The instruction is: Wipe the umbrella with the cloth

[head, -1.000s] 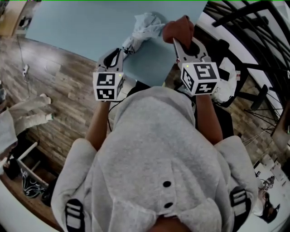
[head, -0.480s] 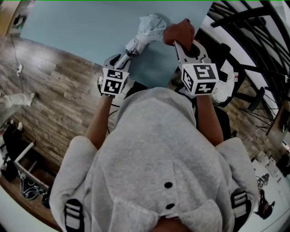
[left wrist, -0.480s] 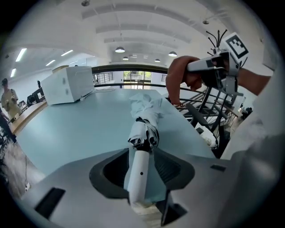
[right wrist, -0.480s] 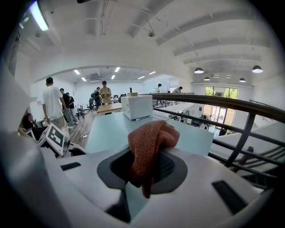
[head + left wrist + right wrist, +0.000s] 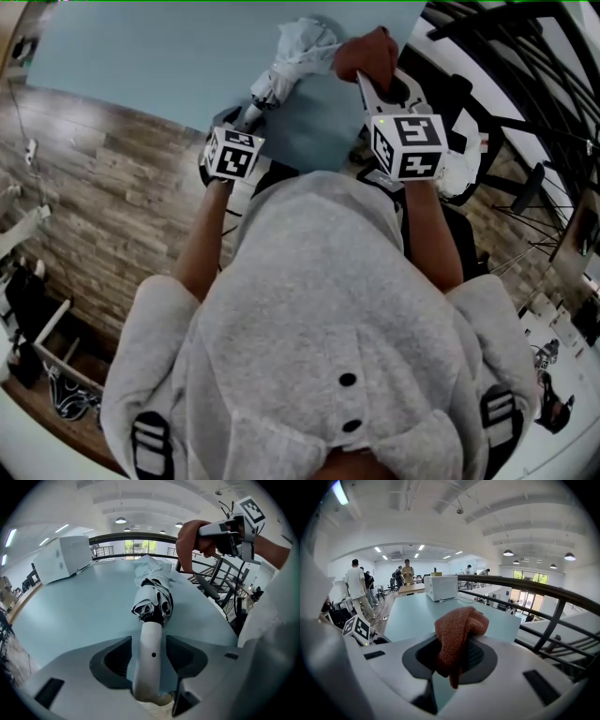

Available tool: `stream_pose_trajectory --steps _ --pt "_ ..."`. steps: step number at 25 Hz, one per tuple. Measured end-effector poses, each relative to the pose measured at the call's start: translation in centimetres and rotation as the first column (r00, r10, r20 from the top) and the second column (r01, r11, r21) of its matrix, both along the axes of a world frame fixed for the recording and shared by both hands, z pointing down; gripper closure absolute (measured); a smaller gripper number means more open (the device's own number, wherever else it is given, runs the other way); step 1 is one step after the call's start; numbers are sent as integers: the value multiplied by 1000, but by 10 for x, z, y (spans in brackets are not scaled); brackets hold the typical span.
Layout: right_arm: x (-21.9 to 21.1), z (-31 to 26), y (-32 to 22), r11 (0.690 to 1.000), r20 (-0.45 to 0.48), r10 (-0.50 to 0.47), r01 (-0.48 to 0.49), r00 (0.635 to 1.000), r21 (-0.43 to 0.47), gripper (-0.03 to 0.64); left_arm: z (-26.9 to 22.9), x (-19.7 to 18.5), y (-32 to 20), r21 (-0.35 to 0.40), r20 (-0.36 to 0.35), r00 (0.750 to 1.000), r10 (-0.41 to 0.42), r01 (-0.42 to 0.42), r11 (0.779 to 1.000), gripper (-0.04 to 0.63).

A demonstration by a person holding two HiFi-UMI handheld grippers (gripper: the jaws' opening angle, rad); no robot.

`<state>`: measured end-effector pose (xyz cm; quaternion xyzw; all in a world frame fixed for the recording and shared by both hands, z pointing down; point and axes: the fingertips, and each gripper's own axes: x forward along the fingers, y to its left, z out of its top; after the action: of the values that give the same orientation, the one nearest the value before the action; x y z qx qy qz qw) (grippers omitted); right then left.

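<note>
Behind the cloth [image 5: 367,54], the right gripper's [image 5: 379,84] cube [image 5: 409,147] bears square markers.

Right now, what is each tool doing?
Left tool: open, just been opening; the folded umbrella's white plastic handle lies loose between its jaws.
Right tool: closed on the rust-red knitted cloth.

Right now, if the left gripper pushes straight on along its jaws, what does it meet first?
The left gripper has just been opening its jaws; the umbrella handle lies between them, unpressed. Pushed on, it probably meets the folded canopy first.
</note>
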<state>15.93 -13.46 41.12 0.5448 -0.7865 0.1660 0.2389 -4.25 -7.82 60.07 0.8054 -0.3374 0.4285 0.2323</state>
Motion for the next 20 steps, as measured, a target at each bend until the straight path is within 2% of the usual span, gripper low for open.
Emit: stream_pose_trajectory --steps 11,14,16,20 --pt "15 34 -5 997 -85 39 -45 996 -68 535 7 -1 -2 -25 16 1000 12 -12 1000 374" --pt "20 49 -8 994 -102 50 -60 994 -93 535 7 0 -4 -29 21 999 24 -23 999 387" --pt "20 61 -10 991 -112 56 -69 992 -117 535 7 -1 -4 -27 28 999 36 -35 999 425" --pt "21 87 -14 981 -112 63 -82 992 -176 535 7 -1 -4 -42 35 999 41 -39 998 428"
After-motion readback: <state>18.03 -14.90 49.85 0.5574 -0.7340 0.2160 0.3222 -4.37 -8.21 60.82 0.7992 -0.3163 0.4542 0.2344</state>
